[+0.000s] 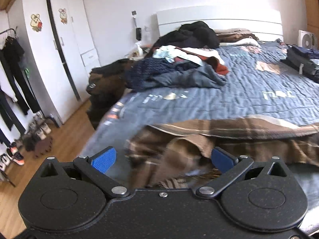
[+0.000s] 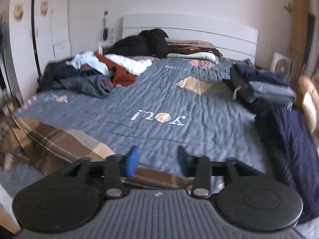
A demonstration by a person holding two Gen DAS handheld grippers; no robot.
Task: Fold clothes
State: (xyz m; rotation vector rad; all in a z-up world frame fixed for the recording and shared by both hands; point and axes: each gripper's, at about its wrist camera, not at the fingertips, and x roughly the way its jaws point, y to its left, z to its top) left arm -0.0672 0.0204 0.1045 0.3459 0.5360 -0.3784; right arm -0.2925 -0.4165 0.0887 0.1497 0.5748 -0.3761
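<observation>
left gripper (image 1: 162, 160) sits nearest, jaws spread wide w/ nothing gripped, brown plaid garment (image 1: 229, 139) rumpled just below & between them at near edge of bed (image 1: 249, 91). right gripper (image 2: 157, 160) jaws parted, empty, above quilt beside same garment (image 2: 59, 141). unfolded clothes pile (image 2: 95, 73) far left, folded stack (image 2: 263, 85) far right.
</observation>
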